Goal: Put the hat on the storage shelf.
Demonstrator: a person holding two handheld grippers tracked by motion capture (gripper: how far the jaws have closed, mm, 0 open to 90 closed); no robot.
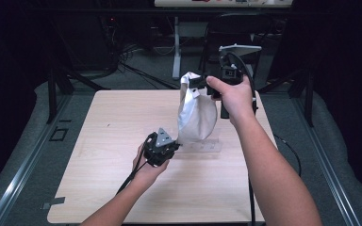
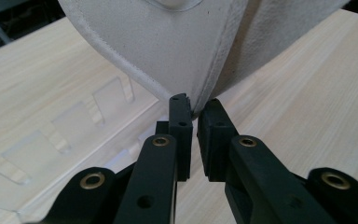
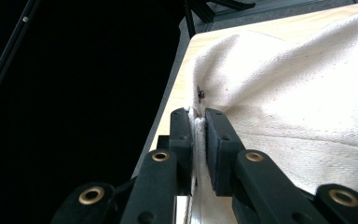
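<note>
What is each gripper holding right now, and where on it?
Both hold the white cloth bag: the right gripper pinches its top edge, the left gripper pinches its bottom corner seam.

**Both my grippers clamped**

My left gripper [image 1: 173, 147] sits low near the table, jaws pinched together, forearm reaching in from below. My right gripper [image 1: 202, 84] is raised high, jaws pressed shut, arm stretched forward.

r tool [image 1: 199, 84] holds white bag [image 1: 196, 115] up; l tool [image 1: 173, 145] at bottom.
</note>
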